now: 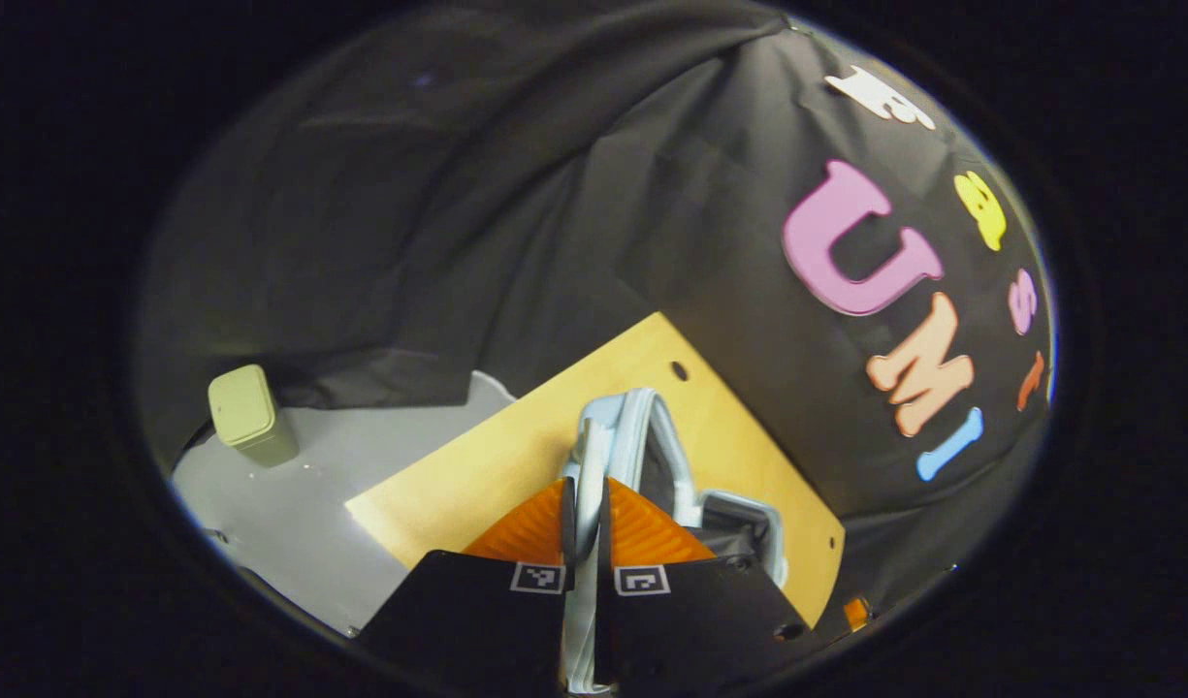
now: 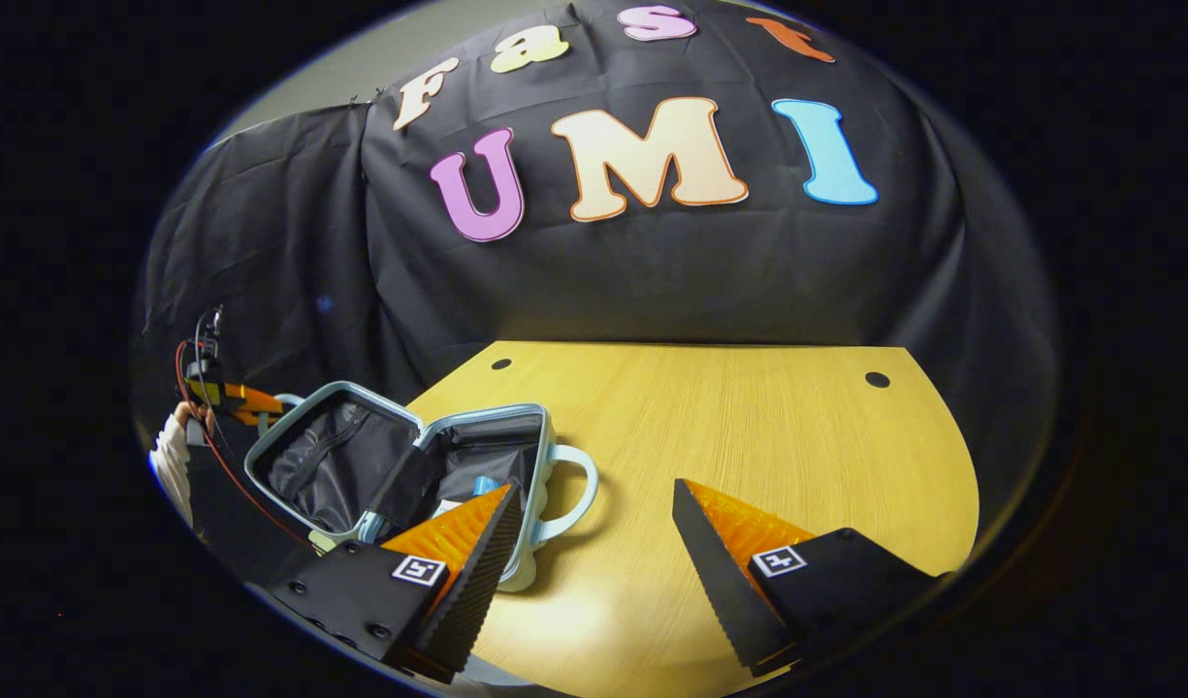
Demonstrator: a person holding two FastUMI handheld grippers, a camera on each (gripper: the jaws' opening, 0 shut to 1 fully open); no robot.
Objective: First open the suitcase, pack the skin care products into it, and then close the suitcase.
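A small pale-blue suitcase (image 2: 400, 465) (black-lined) lies open at the wooden table's (image 2: 729, 446) left edge, its handle toward the table's middle.

1 suitcase (image 2: 400, 465), 1 table (image 2: 749, 436), 1 bin (image 1: 249, 415), 2 grippers (image 2: 589, 553) (image 1: 584, 523).

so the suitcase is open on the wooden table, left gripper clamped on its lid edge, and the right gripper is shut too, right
Not quite: the right gripper is open, its fingers spread wide over the wooden table in the right gripper view. The suitcase is open, and the left gripper is clamped on its lid edge.
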